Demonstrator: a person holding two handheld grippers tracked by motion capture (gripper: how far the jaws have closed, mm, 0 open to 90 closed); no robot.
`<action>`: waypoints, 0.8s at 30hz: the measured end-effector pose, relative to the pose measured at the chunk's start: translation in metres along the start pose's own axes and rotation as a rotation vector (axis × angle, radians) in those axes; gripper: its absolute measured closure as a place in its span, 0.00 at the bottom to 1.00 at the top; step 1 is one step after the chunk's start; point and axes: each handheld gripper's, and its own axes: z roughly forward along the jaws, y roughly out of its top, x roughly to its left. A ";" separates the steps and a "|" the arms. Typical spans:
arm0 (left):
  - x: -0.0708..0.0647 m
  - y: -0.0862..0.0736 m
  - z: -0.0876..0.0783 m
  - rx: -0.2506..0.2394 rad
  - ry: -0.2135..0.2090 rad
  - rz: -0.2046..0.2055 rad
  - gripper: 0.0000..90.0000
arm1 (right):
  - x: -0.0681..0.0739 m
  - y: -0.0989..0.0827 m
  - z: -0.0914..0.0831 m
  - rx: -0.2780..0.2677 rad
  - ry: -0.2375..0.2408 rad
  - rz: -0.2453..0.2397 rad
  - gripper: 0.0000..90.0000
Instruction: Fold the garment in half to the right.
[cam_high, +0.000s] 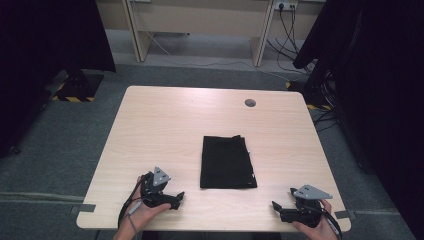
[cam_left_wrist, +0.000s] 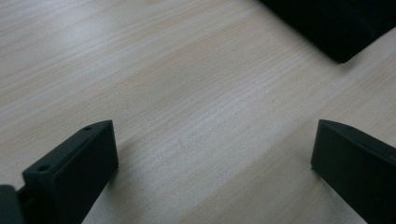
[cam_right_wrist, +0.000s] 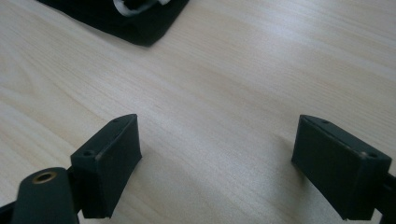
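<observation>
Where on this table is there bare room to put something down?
Most of it. The table is bare left of the black cloth, behind it up to the small round grey cap, and along the right edge. The near edge is busiest, with the left tool and right tool.

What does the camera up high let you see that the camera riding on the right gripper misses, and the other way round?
The high view takes in the whole folded black cloth, the full table with its round grey cable port, both hands, the left gripper, and the floor and furniture behind.

The right gripper view gives a close look at the right gripper, its jaws wide apart over bare wood, and a white tag at the cloth's corner.

Both show the cloth, the wooden tabletop and the right gripper.
</observation>
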 end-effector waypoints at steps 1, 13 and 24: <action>0.000 0.000 0.000 0.000 0.000 0.000 0.00 | 0.000 0.000 0.000 0.000 0.000 -0.001 0.17; 0.000 0.000 0.000 0.000 0.000 0.000 0.00 | 0.006 -0.007 -0.007 -0.007 -0.003 0.005 0.17; 0.000 0.000 0.000 0.000 0.001 -0.001 0.00 | 0.011 -0.012 -0.011 -0.015 -0.010 0.010 0.17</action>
